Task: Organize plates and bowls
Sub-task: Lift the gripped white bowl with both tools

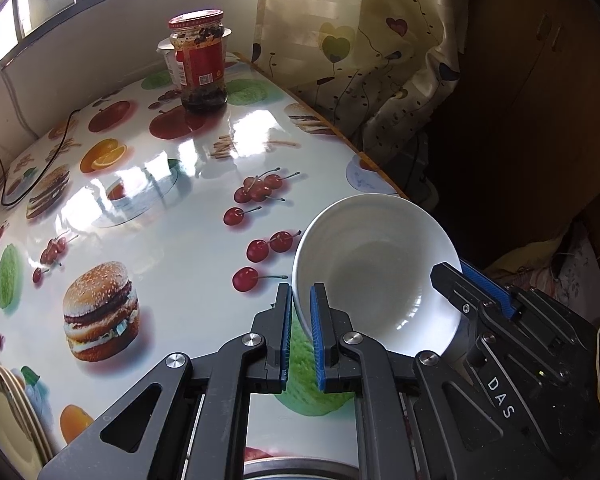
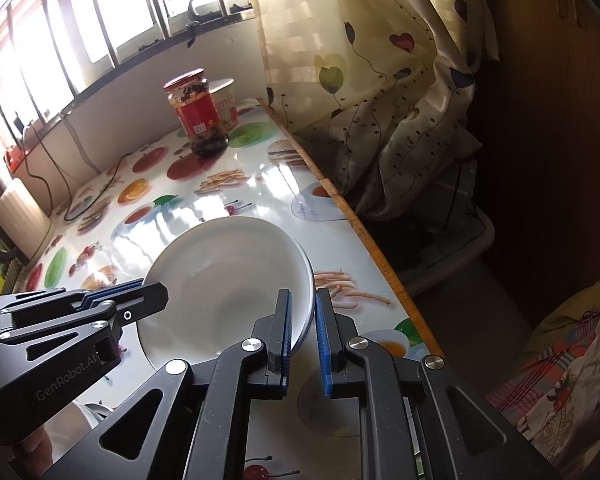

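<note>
We held the white bowl [image 1: 376, 276] just above the counter [image 1: 172, 240] near its right edge. The left gripper [image 1: 301, 328] clamped the near-left rim; the right gripper [image 2: 303, 332] clamped the opposite rim. Glazed ceramic was stiff, slippery and breakable, so the thin rim remained the correct holding point
</note>
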Available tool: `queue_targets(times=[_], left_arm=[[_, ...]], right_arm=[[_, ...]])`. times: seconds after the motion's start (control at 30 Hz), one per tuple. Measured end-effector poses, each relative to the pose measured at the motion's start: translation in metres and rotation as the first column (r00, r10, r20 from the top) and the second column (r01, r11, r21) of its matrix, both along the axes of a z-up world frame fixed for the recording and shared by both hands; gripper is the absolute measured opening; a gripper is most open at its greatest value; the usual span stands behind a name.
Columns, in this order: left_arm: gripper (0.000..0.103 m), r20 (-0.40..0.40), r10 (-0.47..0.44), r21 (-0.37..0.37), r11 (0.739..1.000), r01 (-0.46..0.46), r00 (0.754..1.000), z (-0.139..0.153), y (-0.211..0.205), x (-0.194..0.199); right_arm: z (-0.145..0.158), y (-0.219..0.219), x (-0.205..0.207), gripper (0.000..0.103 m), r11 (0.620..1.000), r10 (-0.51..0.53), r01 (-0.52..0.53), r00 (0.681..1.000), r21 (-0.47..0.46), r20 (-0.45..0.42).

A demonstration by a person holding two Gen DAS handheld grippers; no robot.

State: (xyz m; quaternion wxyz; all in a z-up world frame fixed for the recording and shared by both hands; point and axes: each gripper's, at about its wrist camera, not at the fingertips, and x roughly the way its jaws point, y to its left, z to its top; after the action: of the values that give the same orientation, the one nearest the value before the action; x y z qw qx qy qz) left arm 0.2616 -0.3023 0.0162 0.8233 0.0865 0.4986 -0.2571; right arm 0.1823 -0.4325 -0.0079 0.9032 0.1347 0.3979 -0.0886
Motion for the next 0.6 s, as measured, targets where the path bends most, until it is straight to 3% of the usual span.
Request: queue_targets(times=[0.6], left_arm=[[0.010, 0.025, 0.017, -0.034, 0.999, -0.016, 1.000, 0.018, 0.016, -0.012]], right_arm=[[0.019, 0.014, -0.017, 0.012, 1.000, 0.009, -0.009, 0.999, -0.011, 0.045]])
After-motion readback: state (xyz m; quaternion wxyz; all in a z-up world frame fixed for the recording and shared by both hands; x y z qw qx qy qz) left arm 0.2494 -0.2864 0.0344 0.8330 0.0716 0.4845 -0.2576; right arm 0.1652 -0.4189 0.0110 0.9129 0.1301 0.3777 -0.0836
